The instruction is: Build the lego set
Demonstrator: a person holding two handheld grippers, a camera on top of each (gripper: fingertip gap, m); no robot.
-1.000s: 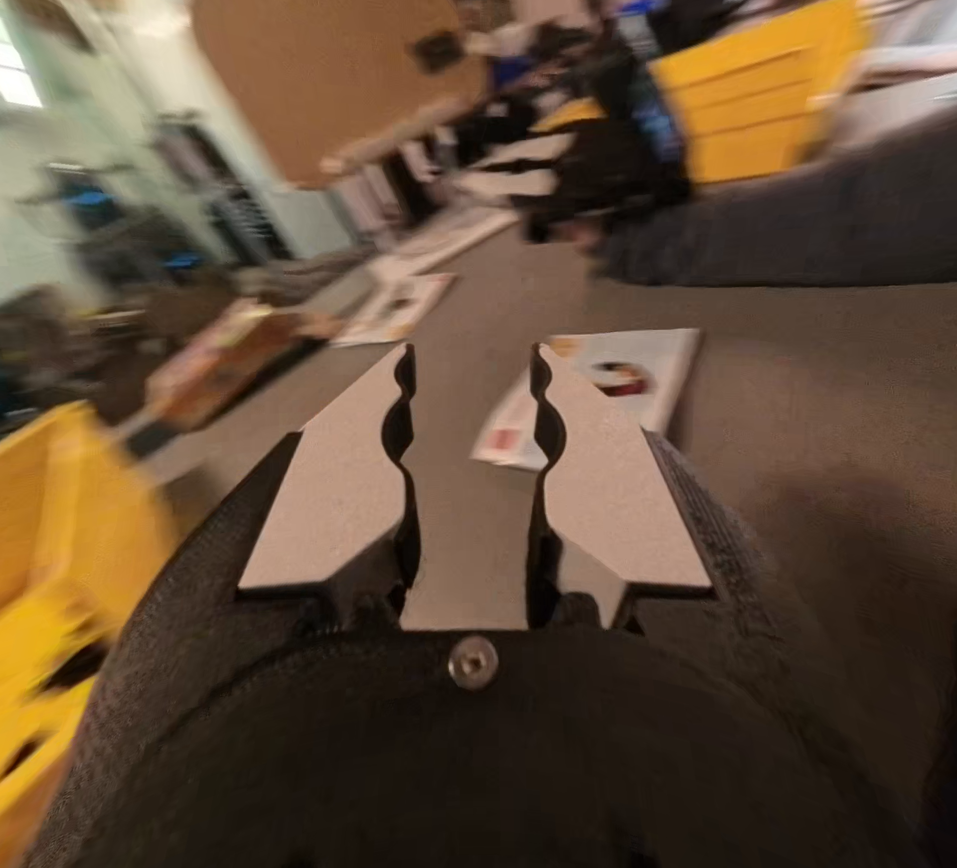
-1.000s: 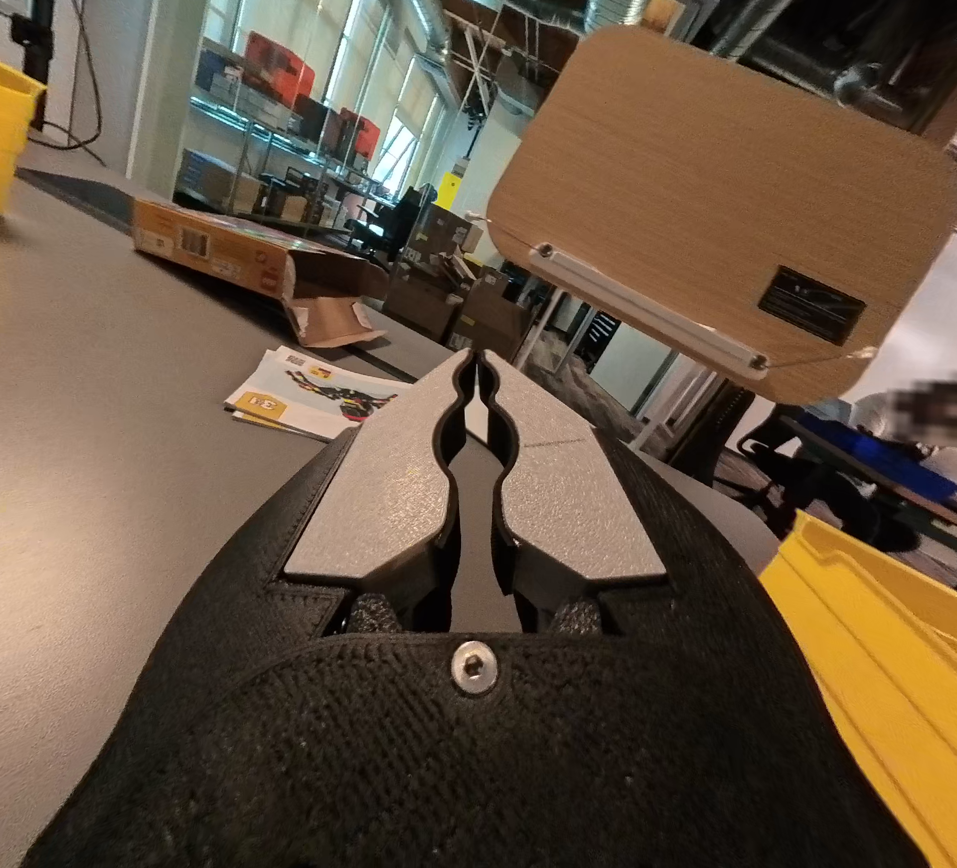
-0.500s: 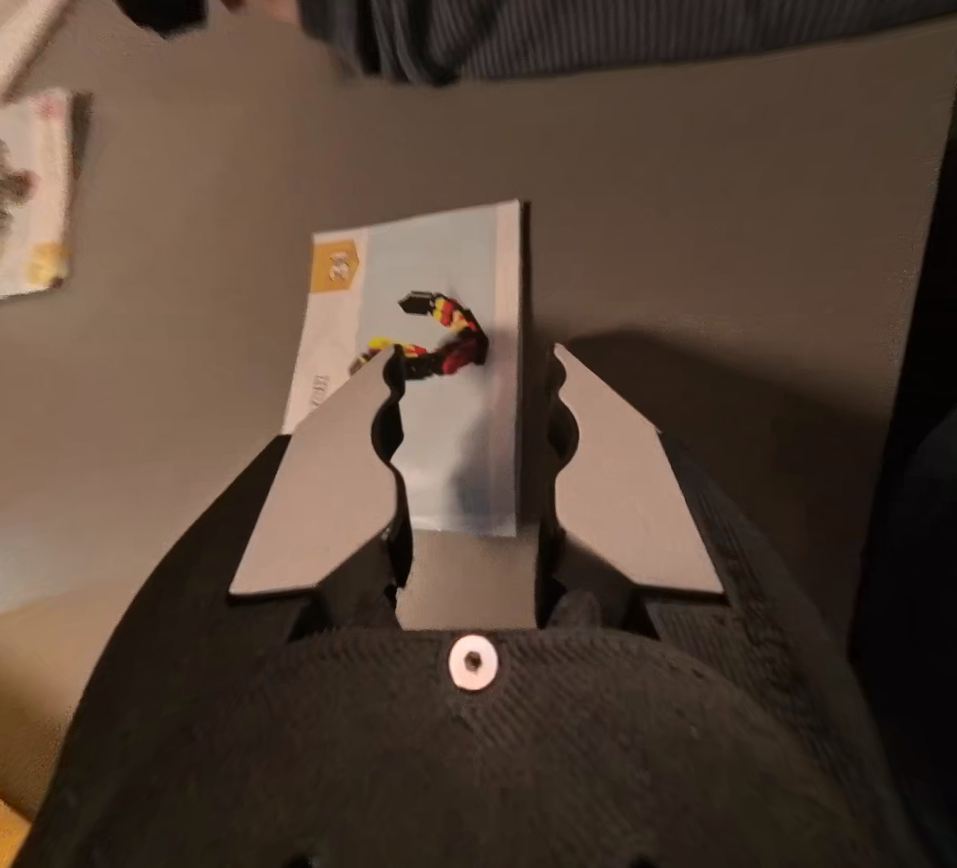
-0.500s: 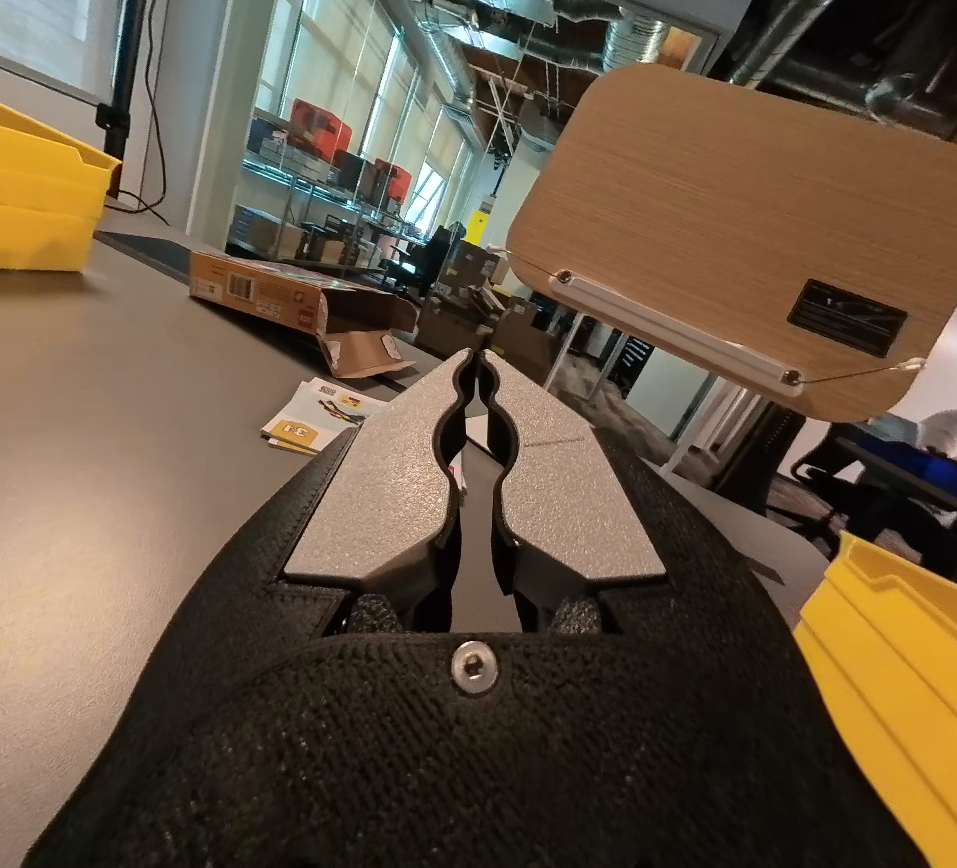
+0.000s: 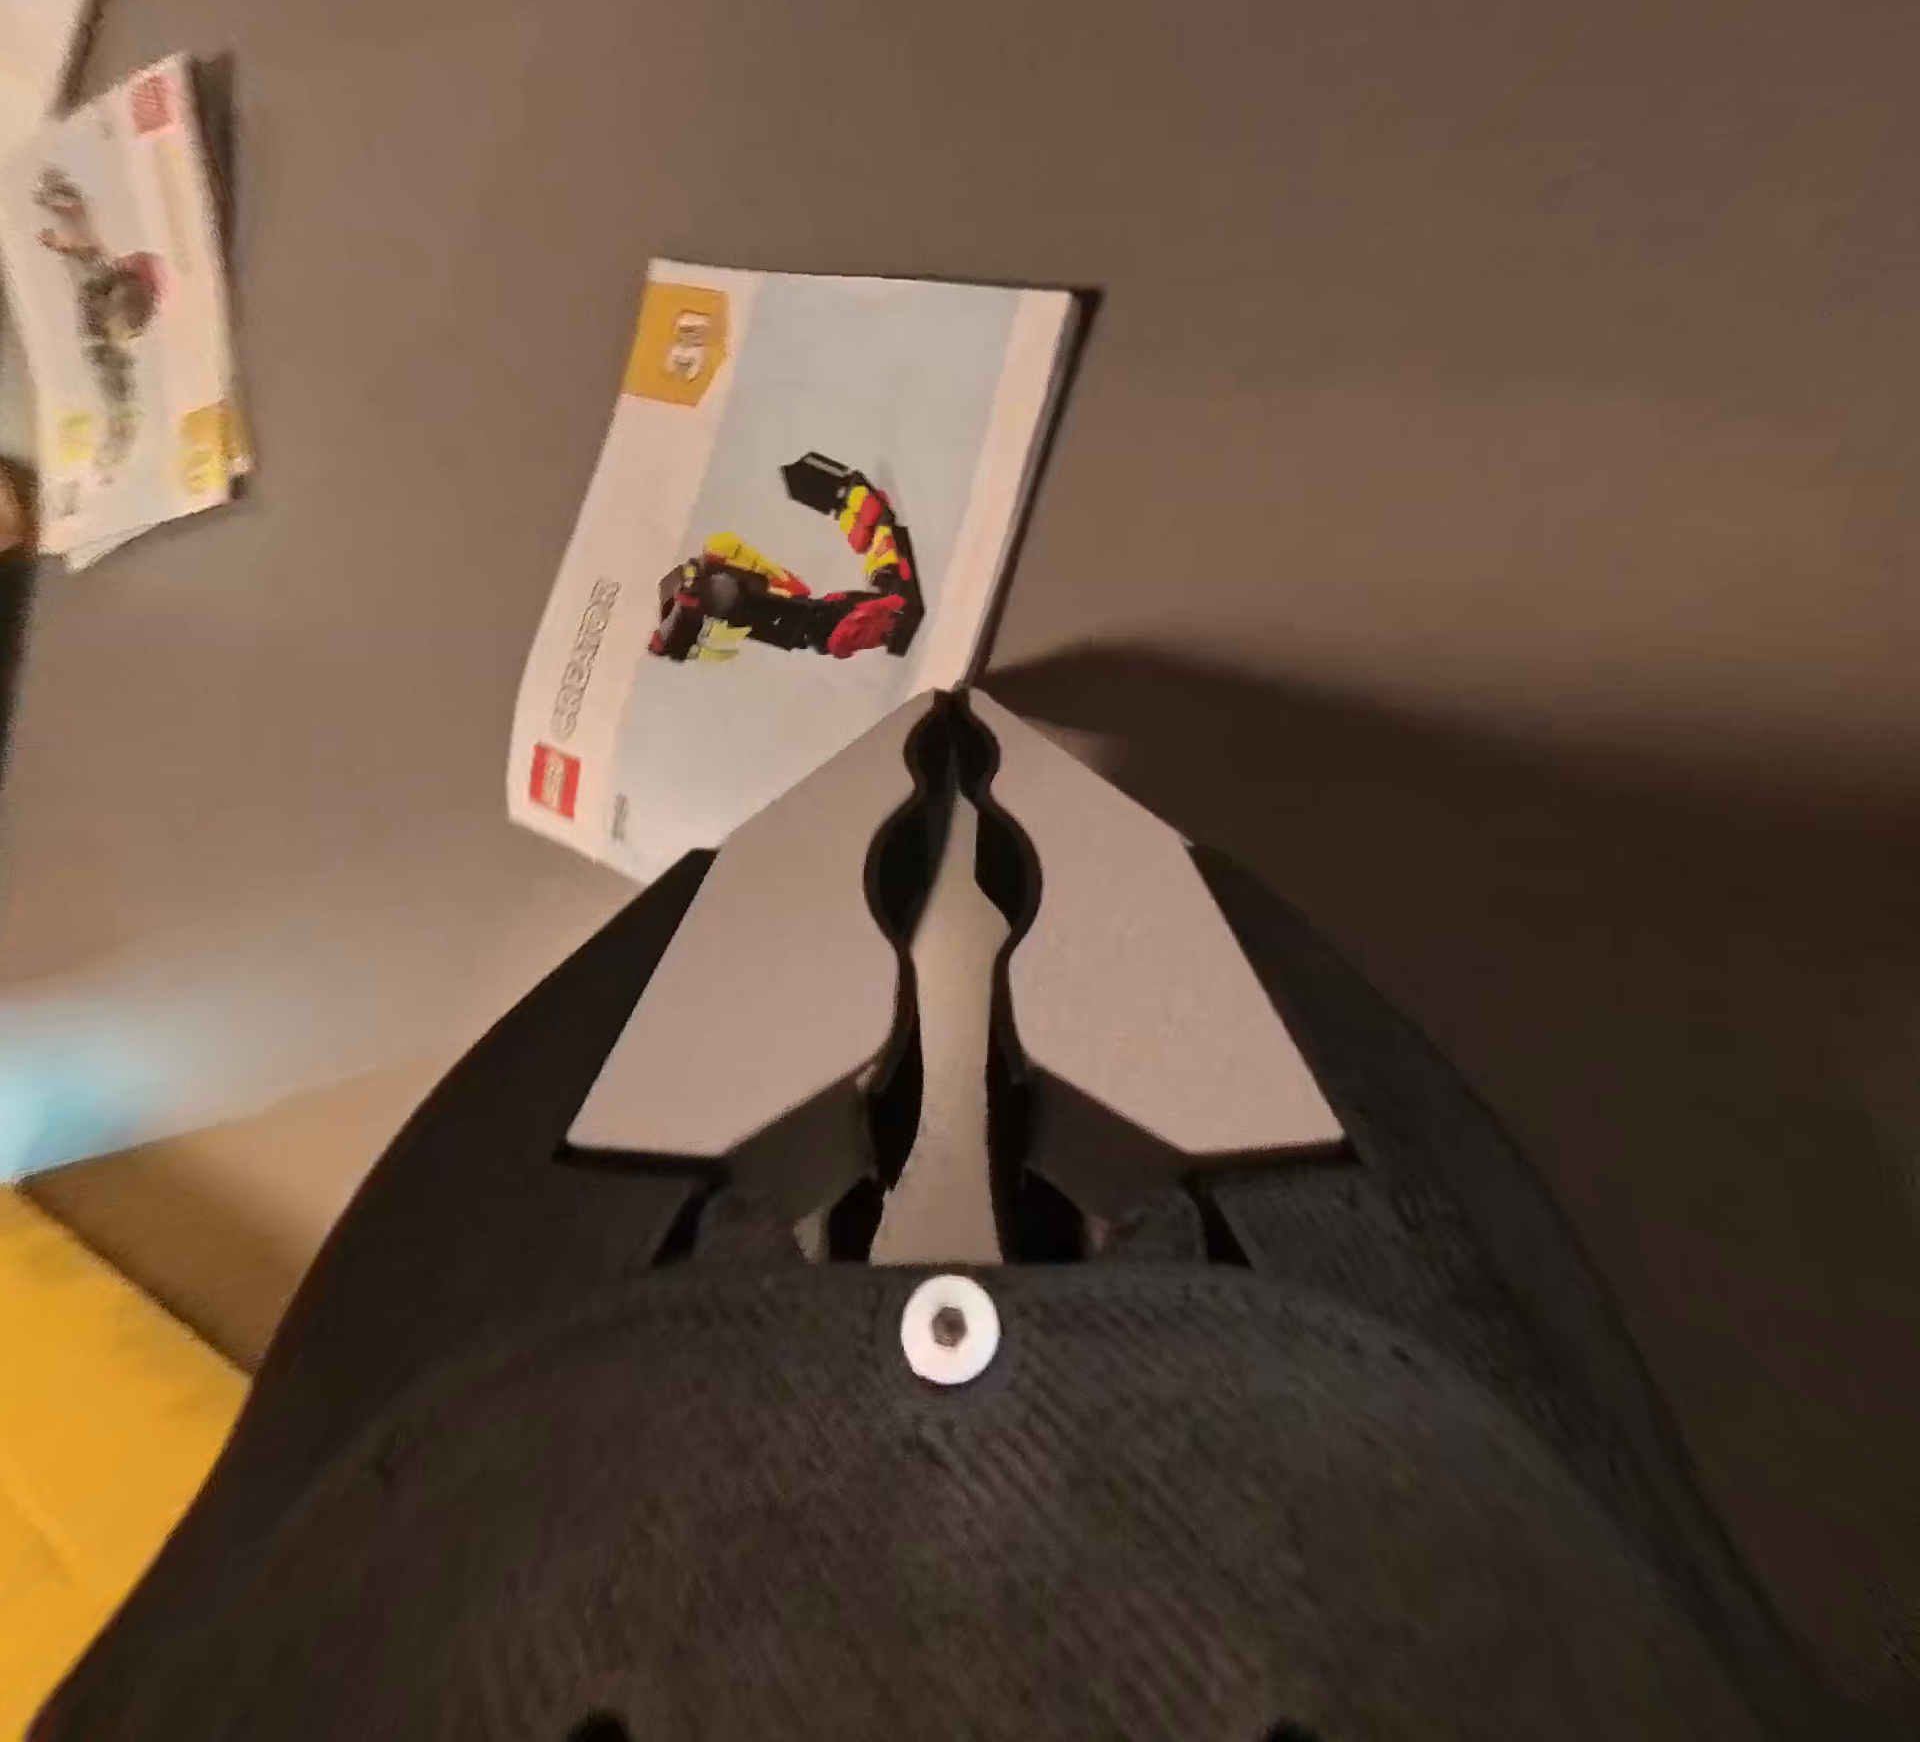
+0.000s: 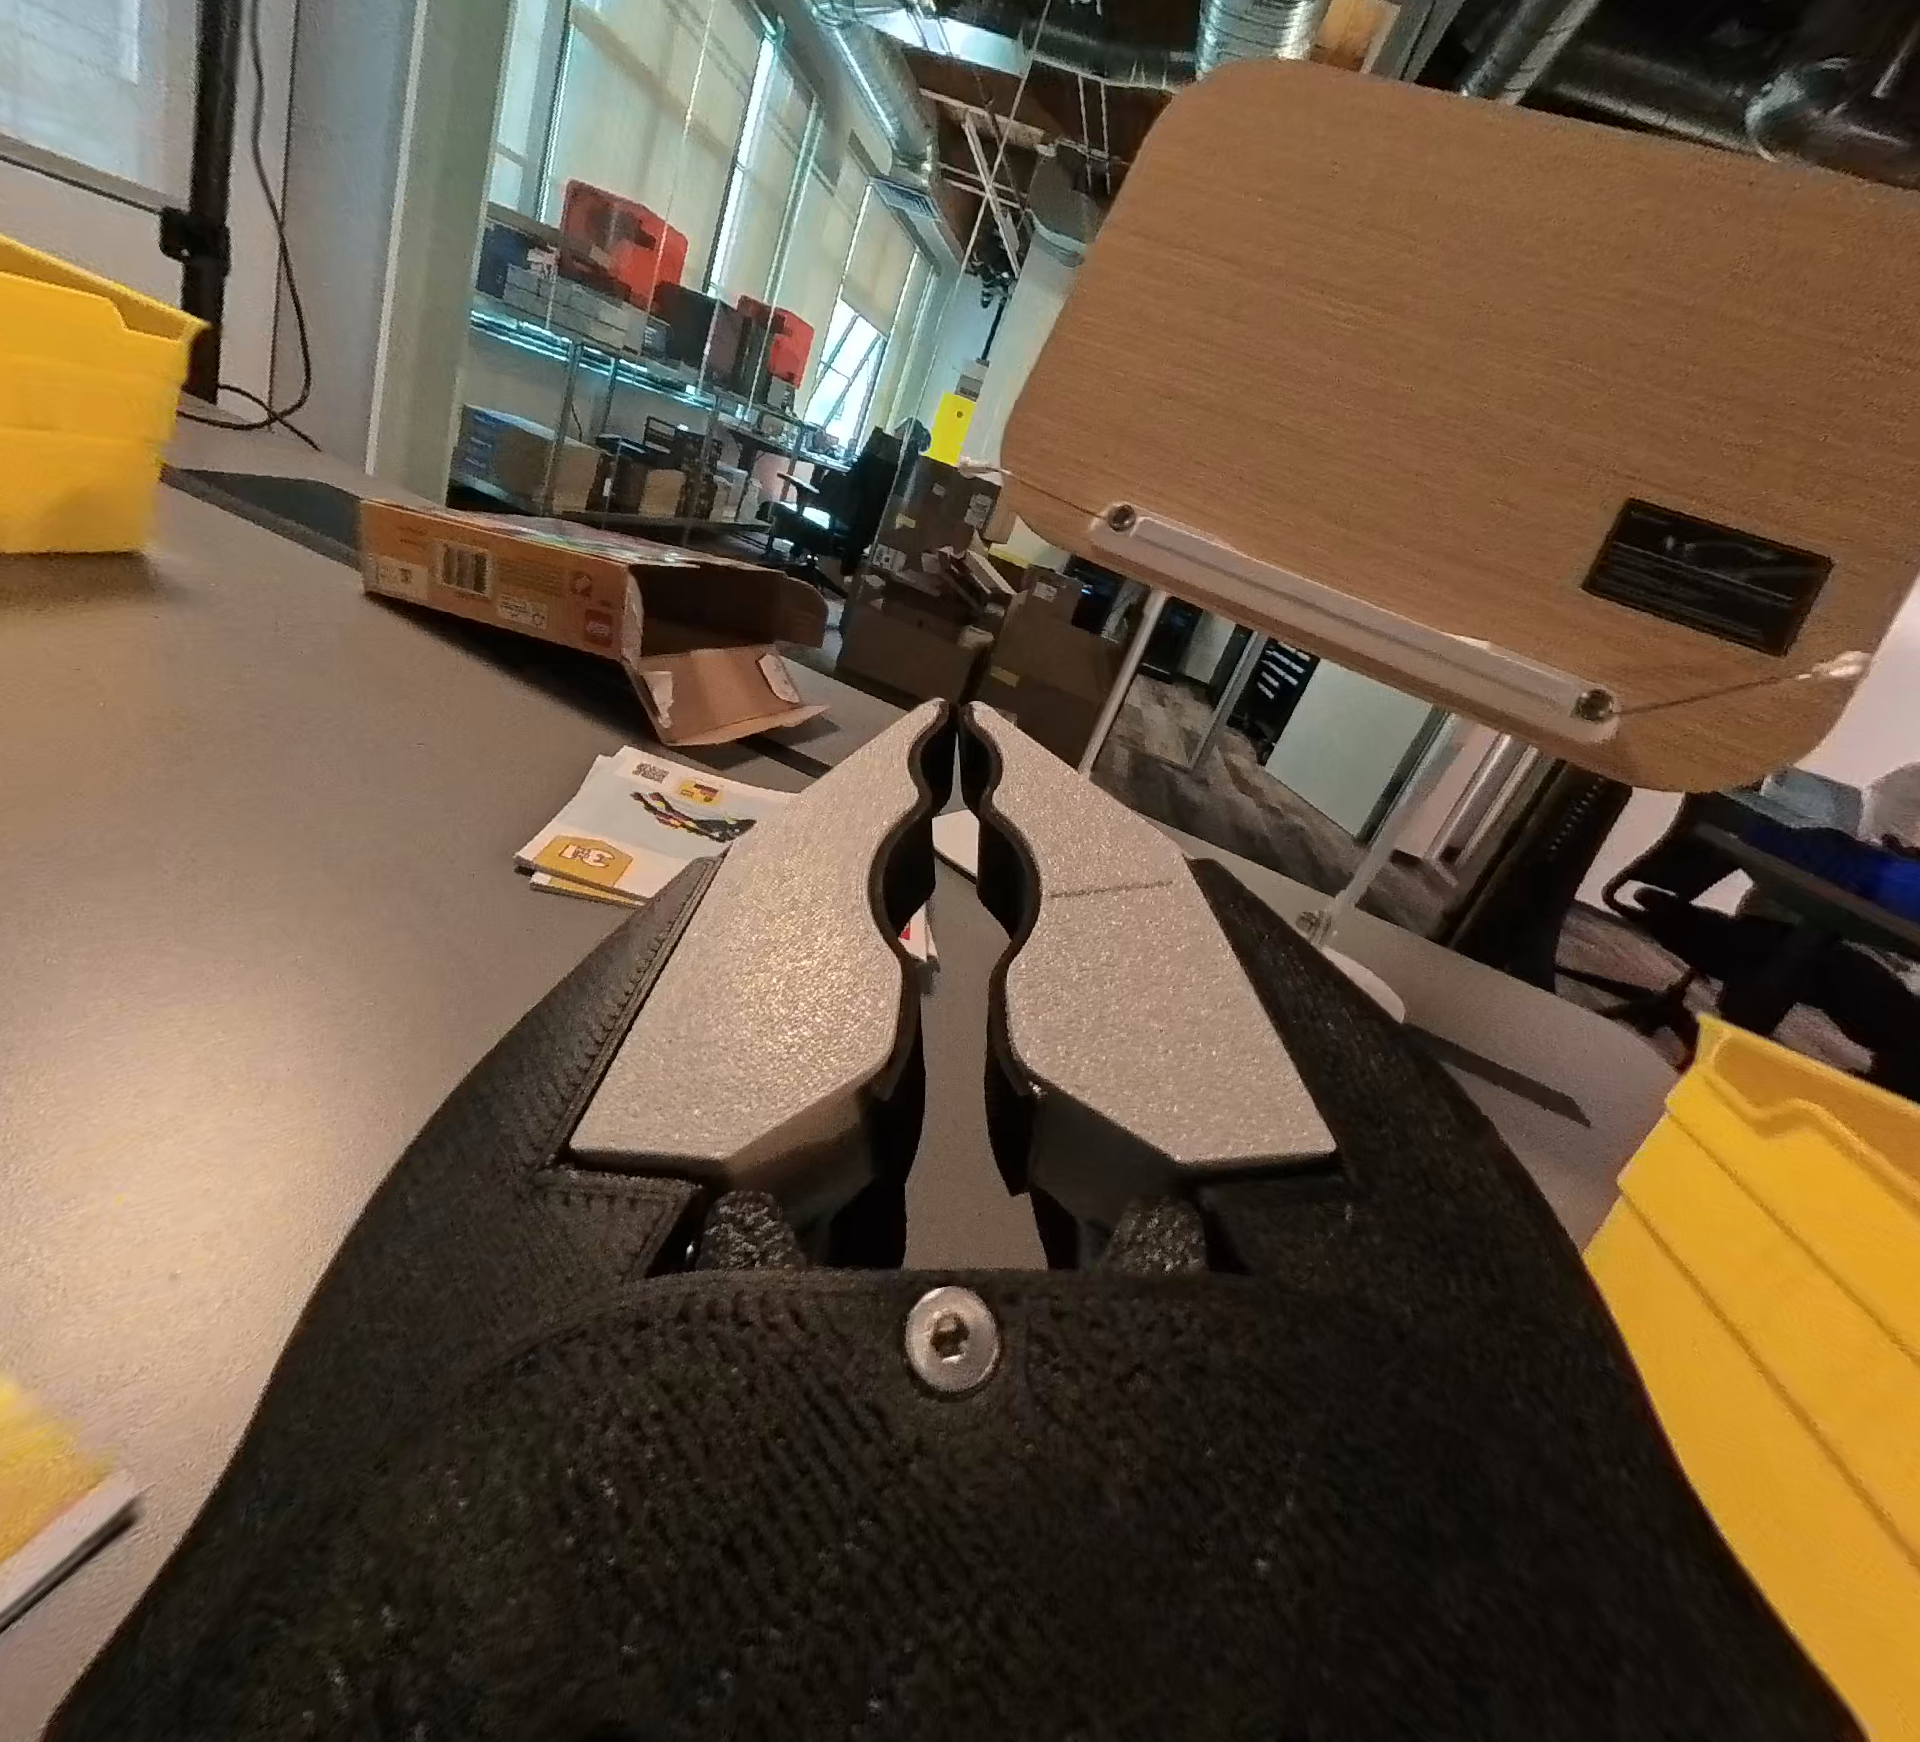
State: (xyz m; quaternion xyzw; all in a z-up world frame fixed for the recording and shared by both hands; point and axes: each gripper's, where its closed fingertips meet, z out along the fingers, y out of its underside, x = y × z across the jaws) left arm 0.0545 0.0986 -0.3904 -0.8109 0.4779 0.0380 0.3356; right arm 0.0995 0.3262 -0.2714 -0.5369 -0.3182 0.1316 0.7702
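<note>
The lego instruction booklet with a pale blue cover showing a black, red and yellow snake model (image 5: pixel 821 539) is pinched at its corner by the left gripper (image 5: pixel 948 705), whose grey fingers meet on the paper edge above the dark grey desk (image 5: pixel 1455 238). A second pale booklet (image 5: pixel 125 321) lies well apart, far left.

In the right wrist view, the right gripper (image 6: pixel 956 718) is closed on nothing, low over the desk. Beyond it lie stacked white-and-yellow booklets (image 6: pixel 634 825), an opened orange cardboard box (image 6: pixel 582 591), a tilted wooden book stand (image 6: pixel 1455 404) and yellow plastic bins (image 6: pixel 78 425).
</note>
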